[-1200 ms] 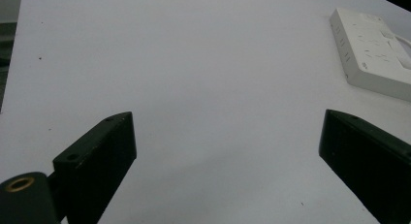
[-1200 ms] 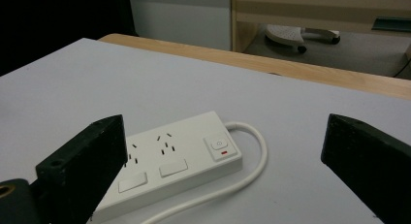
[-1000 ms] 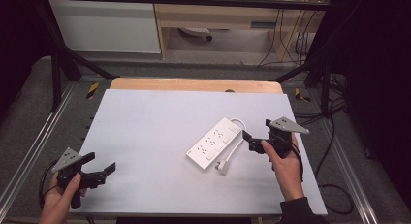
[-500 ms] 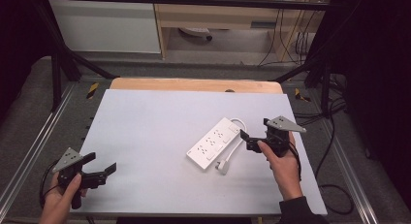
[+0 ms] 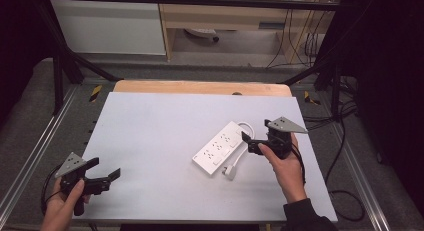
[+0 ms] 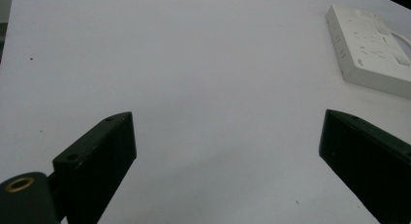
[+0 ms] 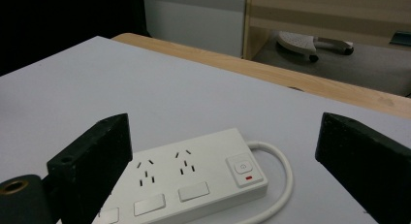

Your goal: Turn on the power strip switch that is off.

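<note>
The high view looks forward and down over the whole counter (image 5: pixel 165 126). Each gripper view sits low and close, looking out between its own jaws across the counter. All three views share the power strip (image 5: pixel 220 147) (image 6: pixel 371 49) (image 7: pixel 194 180).

A: Overhead light floods the white table (image 5: pixel 165 141), and it reads bright, nearly washed out; the room around it falls to black.

B: Soft shadows only, a faint one under the power strip (image 5: pixel 220 148). In the left gripper view the near jaws blur dark and the tabletop (image 6: pixel 203 64) glows flat. The right gripper view keeps the strip (image 7: pixel 194 180) sharp while the background goes soft.
</note>
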`<state>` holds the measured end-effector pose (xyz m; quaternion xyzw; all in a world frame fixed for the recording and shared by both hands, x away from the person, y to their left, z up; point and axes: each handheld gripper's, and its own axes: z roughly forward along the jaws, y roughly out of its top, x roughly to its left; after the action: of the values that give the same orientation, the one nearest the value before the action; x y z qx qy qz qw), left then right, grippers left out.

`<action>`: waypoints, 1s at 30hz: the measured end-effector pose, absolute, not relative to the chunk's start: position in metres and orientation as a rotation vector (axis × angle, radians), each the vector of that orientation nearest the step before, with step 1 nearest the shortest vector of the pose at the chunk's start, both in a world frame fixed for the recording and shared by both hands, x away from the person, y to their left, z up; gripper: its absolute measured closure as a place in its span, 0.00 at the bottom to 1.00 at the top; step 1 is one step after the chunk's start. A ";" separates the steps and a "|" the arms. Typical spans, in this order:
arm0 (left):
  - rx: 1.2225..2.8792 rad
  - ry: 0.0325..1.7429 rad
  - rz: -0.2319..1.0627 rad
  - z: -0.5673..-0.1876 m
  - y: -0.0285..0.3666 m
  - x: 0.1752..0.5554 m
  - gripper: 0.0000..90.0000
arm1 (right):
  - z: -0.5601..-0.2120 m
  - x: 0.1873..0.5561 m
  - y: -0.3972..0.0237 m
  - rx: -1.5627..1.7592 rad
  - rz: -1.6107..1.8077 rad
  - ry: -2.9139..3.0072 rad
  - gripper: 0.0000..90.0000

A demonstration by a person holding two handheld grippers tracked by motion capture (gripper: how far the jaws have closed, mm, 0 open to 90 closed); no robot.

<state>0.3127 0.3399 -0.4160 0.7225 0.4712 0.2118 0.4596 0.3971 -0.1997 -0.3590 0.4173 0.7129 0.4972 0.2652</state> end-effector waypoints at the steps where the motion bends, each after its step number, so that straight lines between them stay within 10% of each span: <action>1: 1.780 1.161 0.522 -0.416 0.340 0.313 0.07 | -0.359 0.398 -0.198 1.126 1.343 1.927 0.08; 30: 1.795 1.164 0.522 -0.417 0.339 0.313 0.07 | -0.360 0.406 -0.177 1.103 1.347 1.910 0.46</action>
<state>0.3132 0.3388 -0.4170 0.7269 0.4714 0.2112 0.4525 0.4056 -0.1772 -0.3604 0.4105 0.7105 0.5010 0.2752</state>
